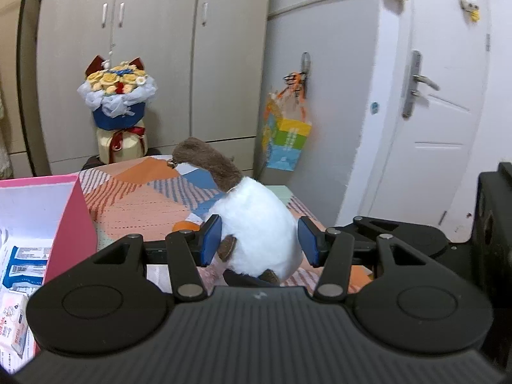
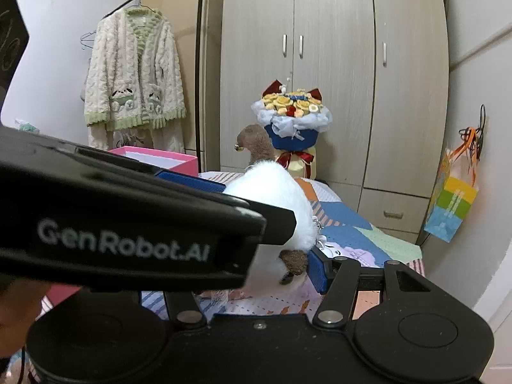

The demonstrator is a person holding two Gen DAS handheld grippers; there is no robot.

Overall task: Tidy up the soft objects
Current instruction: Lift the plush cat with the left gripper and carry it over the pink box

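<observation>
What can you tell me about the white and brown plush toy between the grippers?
The plush toy has a fluffy white rounded body, a curved brown fuzzy neck or head bearing a small metal bell, and small brown feet below. It looks upright above the patterned bedspread. The left gripper squeezes its body between blue pads. The right gripper also brackets it, one pad at a brown foot. An orange part peeks out behind.

You can read only "GenRobot.AI", printed in pale letters on the black body of the left gripper point(image 2: 220, 188) crossing the right wrist view; the packet labels in the pink box point(image 1: 68, 220) are too blurred.
</observation>
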